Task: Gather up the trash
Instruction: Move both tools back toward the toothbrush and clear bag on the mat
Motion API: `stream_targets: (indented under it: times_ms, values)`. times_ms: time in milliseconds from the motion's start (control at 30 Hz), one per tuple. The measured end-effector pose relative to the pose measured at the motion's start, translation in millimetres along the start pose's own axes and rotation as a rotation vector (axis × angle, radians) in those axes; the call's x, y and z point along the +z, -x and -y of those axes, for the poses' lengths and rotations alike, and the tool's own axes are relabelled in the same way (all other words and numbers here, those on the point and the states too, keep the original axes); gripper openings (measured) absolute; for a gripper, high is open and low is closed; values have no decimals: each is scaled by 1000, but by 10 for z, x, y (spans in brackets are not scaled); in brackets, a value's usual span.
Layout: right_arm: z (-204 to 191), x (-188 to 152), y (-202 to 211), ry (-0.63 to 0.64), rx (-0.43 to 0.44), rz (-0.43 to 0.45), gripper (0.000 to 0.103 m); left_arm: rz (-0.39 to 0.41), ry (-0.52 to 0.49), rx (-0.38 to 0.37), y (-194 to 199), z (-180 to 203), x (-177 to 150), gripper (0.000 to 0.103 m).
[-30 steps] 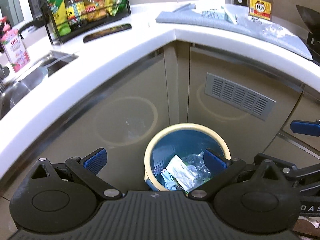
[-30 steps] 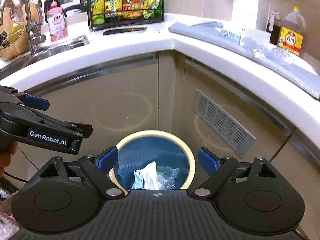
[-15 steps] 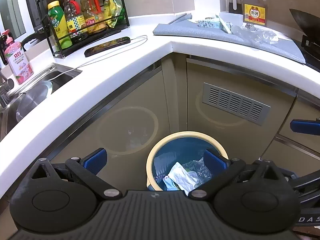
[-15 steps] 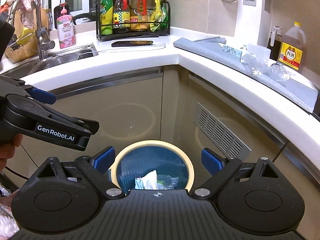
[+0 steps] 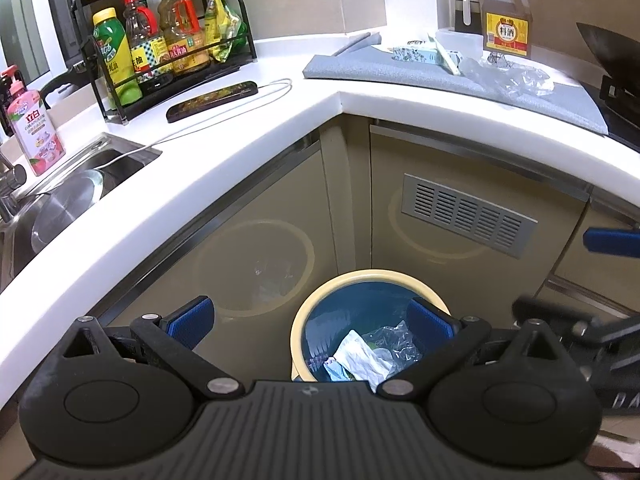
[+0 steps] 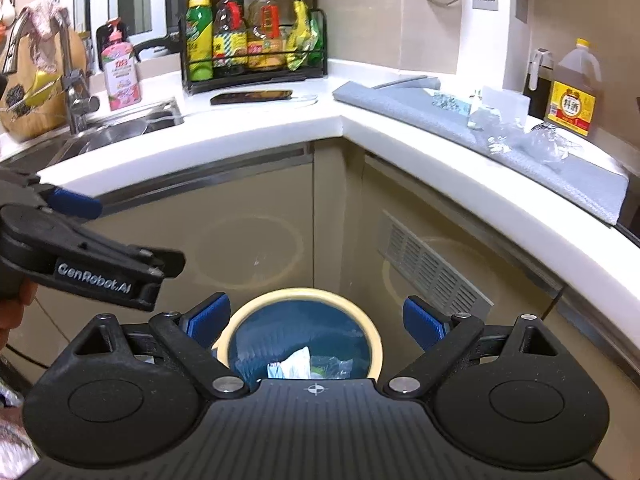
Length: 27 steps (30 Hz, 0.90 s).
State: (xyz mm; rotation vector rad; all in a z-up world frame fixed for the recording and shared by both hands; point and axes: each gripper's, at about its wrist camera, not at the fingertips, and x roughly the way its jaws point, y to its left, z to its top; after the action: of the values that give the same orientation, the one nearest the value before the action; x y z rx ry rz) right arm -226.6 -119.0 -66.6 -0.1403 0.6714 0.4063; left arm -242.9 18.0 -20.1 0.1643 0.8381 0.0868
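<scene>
A round bin [image 5: 316,304] with a cream rim and blue inside stands on the floor in the cabinet corner; white wrappers [image 5: 360,358] and clear plastic lie in it. The bin [image 6: 372,336] also shows in the right wrist view. My left gripper [image 5: 310,318] hovers open and empty above the bin. My right gripper [image 6: 316,318] is open and empty too, over the same bin. On the grey mat [image 5: 540,100] on the counter lie crumpled clear plastic [image 5: 508,76] and a small printed carton [image 5: 412,54]. The plastic [image 6: 548,142] also appears in the right wrist view.
A white L-shaped counter [image 5: 240,136] wraps the corner, with a sink [image 5: 68,196] at left, a bottle rack [image 5: 168,52], a phone with cable [image 5: 212,100], a pink soap bottle [image 5: 32,128] and an oil jug [image 5: 506,24]. A dark wok [image 5: 612,56] sits at far right.
Both grippers have risen and pulled back from the bin, so more of the countertop shows and the bin sits lower in view. Both stay open and empty.
</scene>
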Motion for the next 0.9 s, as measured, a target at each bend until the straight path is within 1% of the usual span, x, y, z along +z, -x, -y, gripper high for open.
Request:
stream_targets:
  times_ms: [133, 267, 400, 500, 733, 900]
  values:
    - [179, 139, 39, -15, -35, 44, 94, 14, 1, -4, 16, 2, 105, 103]
    - [444, 346, 65, -38, -86, 107, 95, 36, -9, 0, 17, 27, 255, 103]
    - [751, 593, 44, -68, -135, 174, 98, 55, -12, 5, -11, 47, 465, 103]
    - [1015, 794, -49, -99, -162, 202, 100, 67, -9, 4, -57, 48, 671, 103]
    - [1592, 1265, -569, -154, -192, 186, 103, 113, 0, 8, -258, 78, 1320, 103]
    - [1874, 1555, -1100, -145, -195, 138, 103, 134, -2, 26, -575, 184, 1858, 103]
